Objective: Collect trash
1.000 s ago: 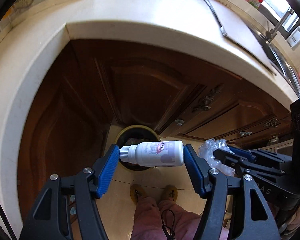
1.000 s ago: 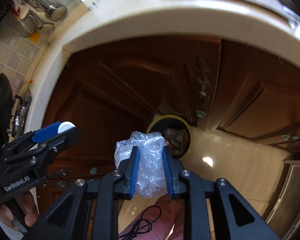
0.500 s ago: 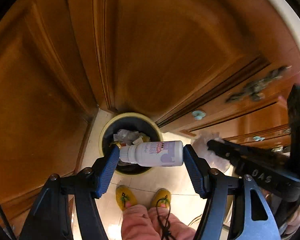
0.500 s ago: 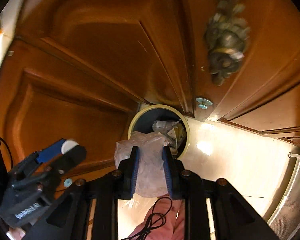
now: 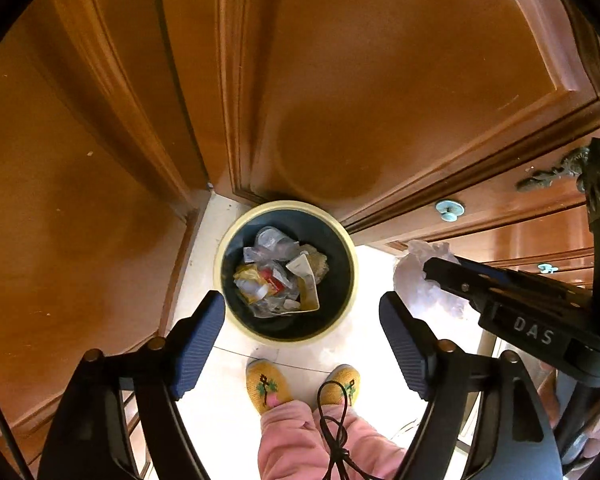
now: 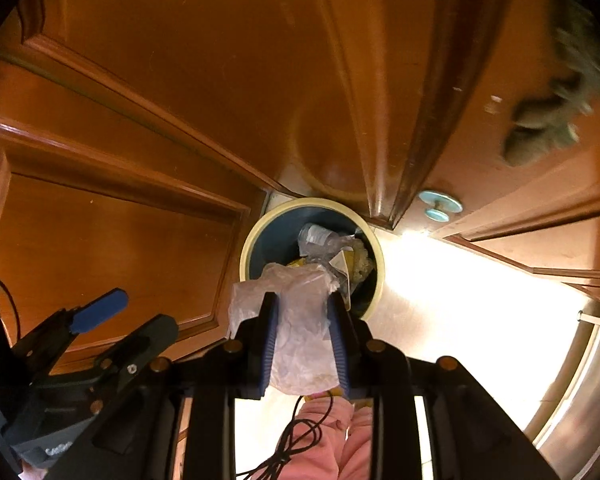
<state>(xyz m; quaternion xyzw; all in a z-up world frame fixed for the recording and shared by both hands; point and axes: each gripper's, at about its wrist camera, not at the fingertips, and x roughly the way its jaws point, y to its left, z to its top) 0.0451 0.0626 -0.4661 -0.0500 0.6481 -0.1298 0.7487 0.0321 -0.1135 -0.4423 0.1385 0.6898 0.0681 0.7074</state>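
The left gripper hangs over the trash bin with its jaws spreading and nothing between them: the white bottle it was clamping end to end half a second ago is gone from its blue pads. I judge the bottle has dropped into the bin, though among the crumpled wrappers and plastic heaped inside I cannot pick it out for certain. In the left wrist view the bin sits just above centre, tucked into the corner where two wooden cabinet doors meet, and the person's yellow slippers stand at 6 o'clock of it on the pale floor tiles.

The right gripper has its jaws opening too, but the crumpled clear plastic bag is between the pads and looks pinched, bulging out above and below the fingers. In the right wrist view the bin lies at 12 o'clock of that gripper, the bag's upper edge overlapping its cream rim. From the left wrist view the same bag shows at 3 o'clock of the bin, near it but off to the side.

So one piece of trash seems delivered and the second is on the point of release; whether the bag is truly above the mouth or just beside the rim is hard to tell, and being light it could catch on the rim or drift onto the floor
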